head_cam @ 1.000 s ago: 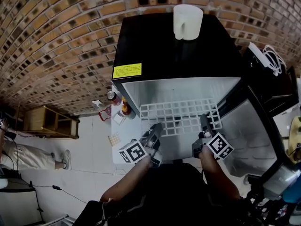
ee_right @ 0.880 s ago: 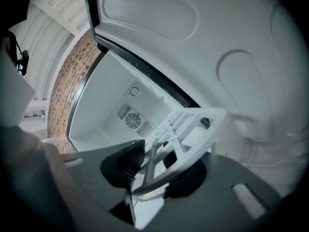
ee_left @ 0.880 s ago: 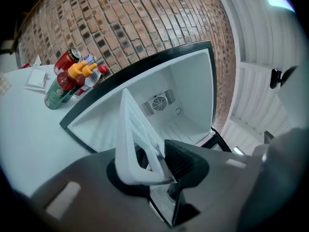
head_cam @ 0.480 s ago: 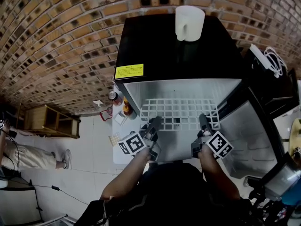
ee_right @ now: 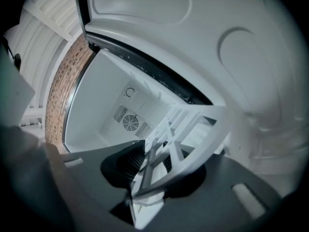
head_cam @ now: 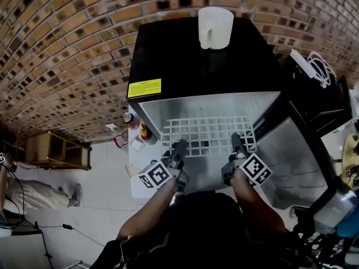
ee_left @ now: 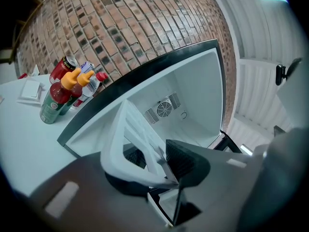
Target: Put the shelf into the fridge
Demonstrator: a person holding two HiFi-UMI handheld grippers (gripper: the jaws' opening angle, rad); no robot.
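- Shelf (head_cam: 205, 134) lying flat inside the fridge (head_cam: 202, 66). Front rim right at the fingertips, grid running ahead of them into the cavity.
- Right gripper (head_cam: 238, 143) clamped on the rim's right end.
- Left gripper (head_cam: 179, 148) on the left end, jaws just been easing wider. Rim between the pads, looks pinched but only lightly.
- Gripped at both front corners, probably to keep it level while sliding in.
- Door (head_cam: 293, 156) swung wide just outside the right fingers, out of the way.
- Can't make out any side rails, or whether the back edge is seated. Far end blurs into the white wall.
- Mug (head_cam: 215, 27) up top, bottles (ee_left: 63, 88) way off past the left fingers.
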